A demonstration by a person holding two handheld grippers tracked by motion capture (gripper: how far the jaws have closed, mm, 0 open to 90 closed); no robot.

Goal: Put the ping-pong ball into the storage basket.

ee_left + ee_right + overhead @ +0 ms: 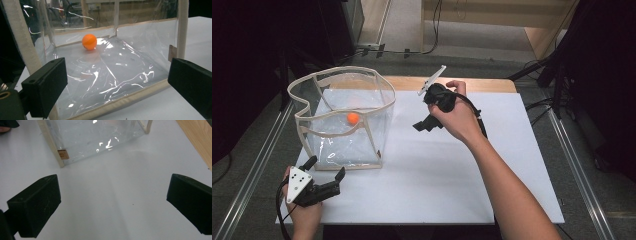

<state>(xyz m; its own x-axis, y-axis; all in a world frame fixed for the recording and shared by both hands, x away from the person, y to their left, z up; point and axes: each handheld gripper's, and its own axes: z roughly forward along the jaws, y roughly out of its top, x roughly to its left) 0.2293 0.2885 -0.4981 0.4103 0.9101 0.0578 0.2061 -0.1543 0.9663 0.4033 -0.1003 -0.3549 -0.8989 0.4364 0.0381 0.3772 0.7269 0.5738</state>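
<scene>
The orange ball [353,118] sat at the bottom of the clear bag [379,107] on the white surface [452,185]. The left gripper [325,174], jaws apart, faced the bag's near edge, likely to steady it; the right gripper [426,124] hovered beside it, jaws wide, empty.

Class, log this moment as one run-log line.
left gripper: open, near bag | right gripper: open, over table | ball: in bag
</scene>
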